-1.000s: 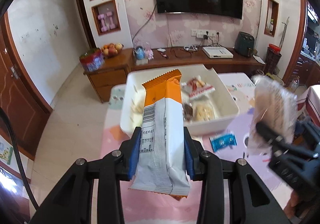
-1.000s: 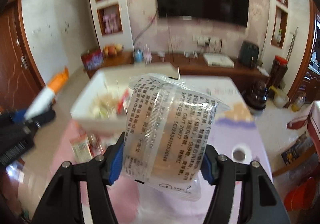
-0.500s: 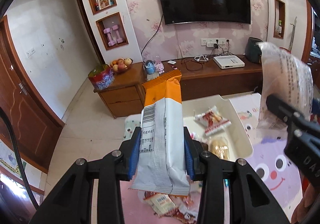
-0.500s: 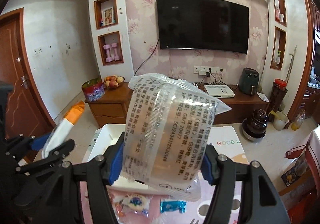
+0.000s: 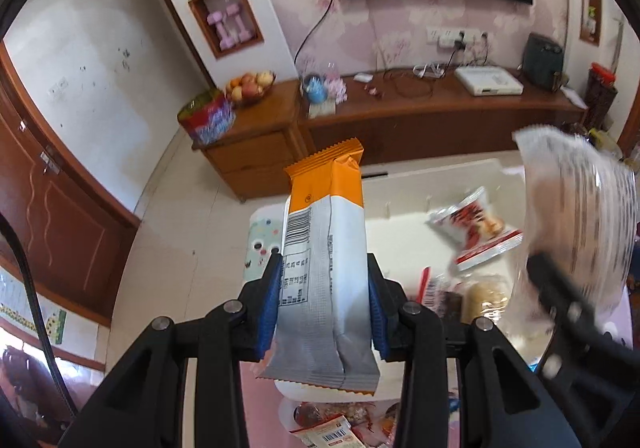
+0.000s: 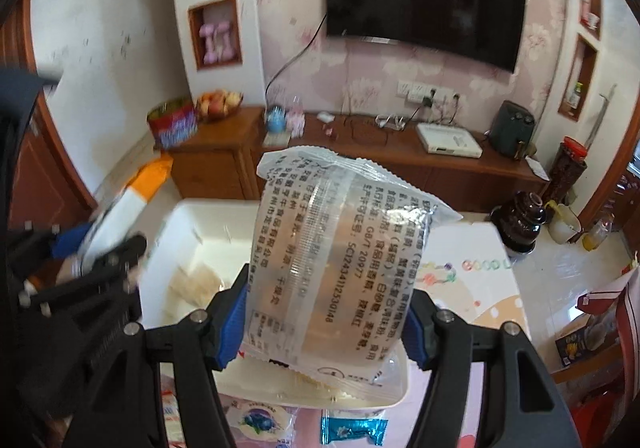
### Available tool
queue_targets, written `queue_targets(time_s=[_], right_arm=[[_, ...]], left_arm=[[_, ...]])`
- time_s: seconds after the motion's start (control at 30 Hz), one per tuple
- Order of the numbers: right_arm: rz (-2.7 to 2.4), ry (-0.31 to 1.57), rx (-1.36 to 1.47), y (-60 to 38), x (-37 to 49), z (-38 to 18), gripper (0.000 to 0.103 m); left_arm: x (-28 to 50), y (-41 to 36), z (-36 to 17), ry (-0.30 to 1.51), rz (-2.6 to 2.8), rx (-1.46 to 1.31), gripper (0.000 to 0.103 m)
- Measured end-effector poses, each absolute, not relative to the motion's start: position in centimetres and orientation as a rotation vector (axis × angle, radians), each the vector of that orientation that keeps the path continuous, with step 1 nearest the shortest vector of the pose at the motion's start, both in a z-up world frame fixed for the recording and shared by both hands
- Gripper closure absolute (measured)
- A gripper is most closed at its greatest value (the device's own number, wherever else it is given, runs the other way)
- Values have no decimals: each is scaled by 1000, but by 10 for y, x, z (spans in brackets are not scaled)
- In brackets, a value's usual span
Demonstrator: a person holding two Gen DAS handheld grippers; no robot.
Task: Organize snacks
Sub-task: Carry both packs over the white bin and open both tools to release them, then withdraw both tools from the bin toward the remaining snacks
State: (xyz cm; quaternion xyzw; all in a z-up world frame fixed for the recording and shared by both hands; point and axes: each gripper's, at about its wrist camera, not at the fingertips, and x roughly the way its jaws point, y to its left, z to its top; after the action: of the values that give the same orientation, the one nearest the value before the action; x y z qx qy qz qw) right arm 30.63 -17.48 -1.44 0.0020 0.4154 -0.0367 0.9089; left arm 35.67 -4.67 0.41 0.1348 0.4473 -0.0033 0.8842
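My left gripper (image 5: 324, 308) is shut on an orange and white snack bar (image 5: 324, 248), held upright above the near left corner of a white bin (image 5: 404, 188). My right gripper (image 6: 330, 312) is shut on a clear snack packet (image 6: 332, 260) with black print, held over the same bin (image 6: 188, 228). Each gripper shows blurred at the edge of the other's view: the clear packet (image 5: 580, 216) on the right, the orange bar (image 6: 132, 196) on the left. The bin holds a red and white packet (image 5: 476, 224) and several other snacks.
Loose snacks lie on the pink table in front of the bin: a blue packet (image 6: 352, 428), a blueberry packet (image 6: 256, 420) and a red packet (image 5: 324, 436). A wooden TV cabinet (image 5: 420, 120) stands behind. A dark jar (image 6: 520, 220) sits on the floor at right.
Both grippers have tilted down and moved forward over the bin, still holding their snacks. The bin now fills more of both views.
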Motion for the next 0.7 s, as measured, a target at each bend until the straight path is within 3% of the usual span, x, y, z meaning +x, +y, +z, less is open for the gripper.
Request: queue_targets(time_s=[0.27,0.33,0.37,0.43,0.5,0.7], right_arm=[[3,991,30,-153,320,-67,37],[41,1017,31,-148,321,-73,32],[51,1023,25,-145,320,-76,31],[75,1014,8,-142,317,-77,28],[78,989,-23,-139,312,-73,27],[68,952,-34,-145,297,-63,22]], left_arm=[[377,-46,-26,990,6,319,66],[379,-47,-32,1003,8,333,65],[379,-48,-34,1007,5,338,63],[379,-49,-36,1007,-5,342,31],[375,-50,-34,980,-8,346,16],[358,-54,-30,957,-37,364,14]])
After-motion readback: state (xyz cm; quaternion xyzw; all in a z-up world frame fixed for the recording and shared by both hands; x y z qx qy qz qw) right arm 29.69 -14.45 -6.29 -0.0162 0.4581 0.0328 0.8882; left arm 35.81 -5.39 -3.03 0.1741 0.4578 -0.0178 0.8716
